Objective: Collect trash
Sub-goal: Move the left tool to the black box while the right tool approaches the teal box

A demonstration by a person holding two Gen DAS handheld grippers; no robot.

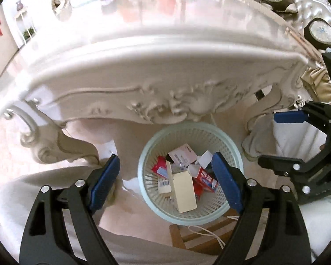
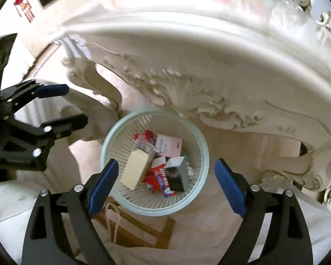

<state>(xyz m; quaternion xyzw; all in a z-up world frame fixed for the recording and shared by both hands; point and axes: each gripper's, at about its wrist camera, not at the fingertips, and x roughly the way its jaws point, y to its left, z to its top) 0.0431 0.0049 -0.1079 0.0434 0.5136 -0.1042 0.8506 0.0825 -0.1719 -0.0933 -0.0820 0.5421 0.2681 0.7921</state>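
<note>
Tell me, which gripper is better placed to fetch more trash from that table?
Neither clearly. Left gripper and right gripper both hang open and empty above the mesh wastebasket, beside the carved white table.

i see a big white table (image 1: 143,70) with curly carving | shiny top, far things blurry | brown wooden stool (image 2: 143,231) on the floor below | red hanging decoration (image 2: 23,7) on wall

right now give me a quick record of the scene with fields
left gripper: open, empty, over bin
right gripper: open, empty, over bin
bin: pale mesh basket on floor, partly under table edge
contents: beige box, pink box, red-blue packet, other scraps
table: white, carved apron, glossy top
</note>
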